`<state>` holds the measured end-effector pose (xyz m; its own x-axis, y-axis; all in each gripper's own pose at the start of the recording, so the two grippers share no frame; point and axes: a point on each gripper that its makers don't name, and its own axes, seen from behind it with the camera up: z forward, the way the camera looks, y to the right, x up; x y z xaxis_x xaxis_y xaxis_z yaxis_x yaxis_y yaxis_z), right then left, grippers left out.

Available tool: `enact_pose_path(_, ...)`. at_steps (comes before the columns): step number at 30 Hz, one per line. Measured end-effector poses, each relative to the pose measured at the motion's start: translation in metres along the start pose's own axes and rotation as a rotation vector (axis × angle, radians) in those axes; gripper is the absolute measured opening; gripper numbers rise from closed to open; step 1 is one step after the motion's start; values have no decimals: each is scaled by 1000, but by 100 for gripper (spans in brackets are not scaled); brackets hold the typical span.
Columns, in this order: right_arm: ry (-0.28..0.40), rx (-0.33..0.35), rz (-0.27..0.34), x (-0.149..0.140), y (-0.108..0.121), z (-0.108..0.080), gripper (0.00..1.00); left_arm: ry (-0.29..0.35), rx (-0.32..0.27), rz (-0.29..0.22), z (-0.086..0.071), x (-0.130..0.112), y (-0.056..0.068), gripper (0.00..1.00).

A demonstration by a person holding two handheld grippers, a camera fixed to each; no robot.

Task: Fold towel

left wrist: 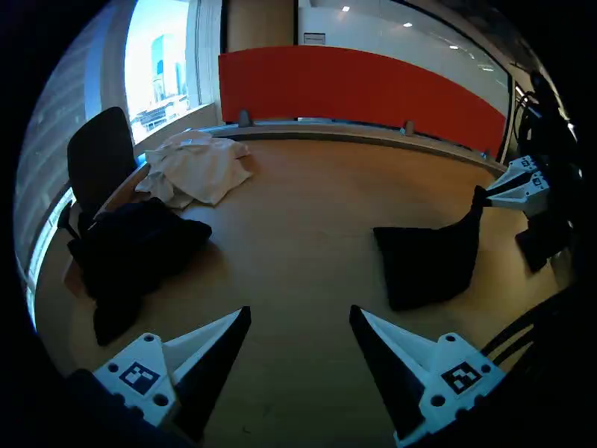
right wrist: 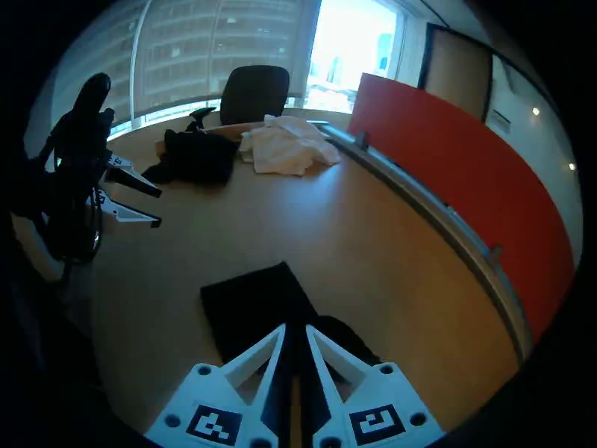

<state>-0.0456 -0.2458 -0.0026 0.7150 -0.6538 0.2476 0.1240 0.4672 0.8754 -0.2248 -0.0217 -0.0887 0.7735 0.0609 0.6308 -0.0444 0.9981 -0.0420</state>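
A dark towel [left wrist: 429, 261] lies on the wooden table [left wrist: 313, 216], with one corner lifted at its right. The right gripper [left wrist: 485, 196] pinches that raised corner. In the right gripper view the same towel [right wrist: 250, 306] spreads out just ahead of my right gripper [right wrist: 293, 332], whose fingers stand nearly together with dark cloth between them. My left gripper [left wrist: 298, 317] hovers open above bare table, to the left of the towel, with nothing between its fingers. In the right gripper view the left gripper [right wrist: 155, 207] shows at far left, open.
A heap of dark cloth [left wrist: 134, 250] lies at the table's left, a crumpled white cloth [left wrist: 198, 166] beyond it. A black office chair [left wrist: 98, 157] stands at the table's edge. A red divider [left wrist: 358, 89] runs along the far edge. A person's dark shape [right wrist: 74, 179] holds the left gripper.
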Motion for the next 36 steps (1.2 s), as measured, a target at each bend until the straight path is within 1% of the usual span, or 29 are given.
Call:
enact_pose_path(8,-23,81,-30,12,-30,44,5,4,5,-19,-2,-1,-2,98)
enact_pose_path(12,-39,124,-19,13,-50,68,5,4,11,-26,-3,-3,-4,98)
enact_pose_path(16,-63,167,3,9,-70,91,5,0,14,-33,-4,-7,-5,99)
enact_pose_path(20,-95,196,5,-1,-83,104,7,-2,17,-39,-5,-9,-6,99)
enact_pose_path(23,-108,201,-2,-6,-86,107,11,-3,16,-46,-4,-10,-6,99)
enact_pose_path(26,-110,199,3,-7,-85,105,19,-5,16,-49,-4,-10,-7,98)
enact_pose_path(28,-108,194,13,-8,-84,103,34,-7,16,-49,-4,-11,-7,98)
enact_pose_path(30,-105,189,25,-8,-82,101,51,-8,15,-47,-3,-11,-7,99)
enact_pose_path(33,-99,183,44,-10,-78,97,66,-9,13,-43,-3,-11,-7,98)
enact_pose_path(34,-97,180,51,-11,-77,95,70,-9,12,-42,-2,-11,-7,98)
enact_pose_path(36,-95,176,64,-13,-75,93,70,-9,11,-40,-2,-11,-7,98)
